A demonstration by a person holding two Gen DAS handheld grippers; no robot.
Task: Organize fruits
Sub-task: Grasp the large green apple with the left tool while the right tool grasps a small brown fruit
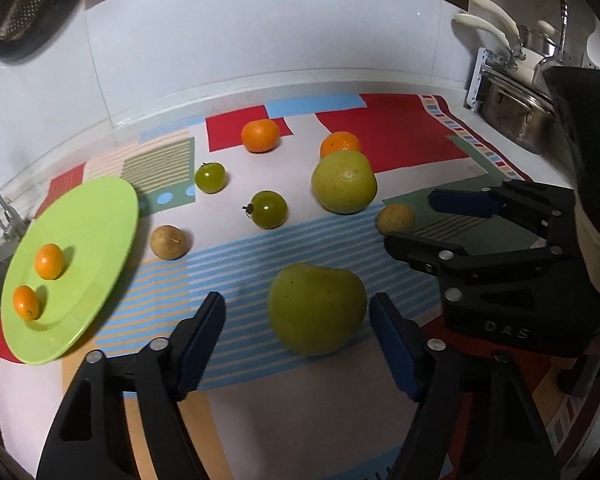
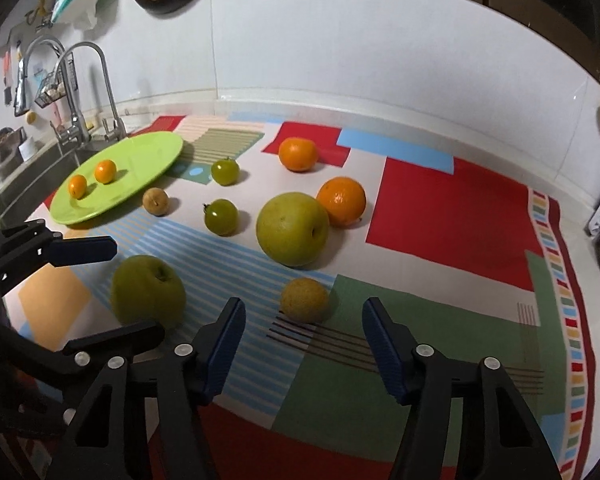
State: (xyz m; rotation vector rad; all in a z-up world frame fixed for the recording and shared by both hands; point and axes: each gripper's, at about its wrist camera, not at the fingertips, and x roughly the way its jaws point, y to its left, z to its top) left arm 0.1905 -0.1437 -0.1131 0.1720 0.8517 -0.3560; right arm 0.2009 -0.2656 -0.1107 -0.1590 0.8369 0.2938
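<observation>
A green plate (image 1: 96, 216) (image 2: 148, 160) at the left holds two small oranges (image 1: 49, 261) (image 2: 105, 171). On the patterned mat lie two large green fruits (image 1: 317, 307) (image 1: 343, 182), two oranges (image 1: 260, 135) (image 2: 342, 200), two green tomatoes (image 1: 269, 209) (image 1: 210, 177) and two small brown fruits (image 1: 168, 242) (image 2: 305, 299). My left gripper (image 1: 298, 334) is open, its jaws on either side of the near green fruit (image 2: 148, 290). My right gripper (image 2: 304, 336) is open just short of a brown fruit; it also shows in the left wrist view (image 1: 416, 218).
A sink with a tall faucet (image 2: 100, 92) lies left of the plate. Steel pots (image 1: 516, 116) with white handles stand at the right. A white tiled wall (image 1: 260, 40) closes the back of the counter.
</observation>
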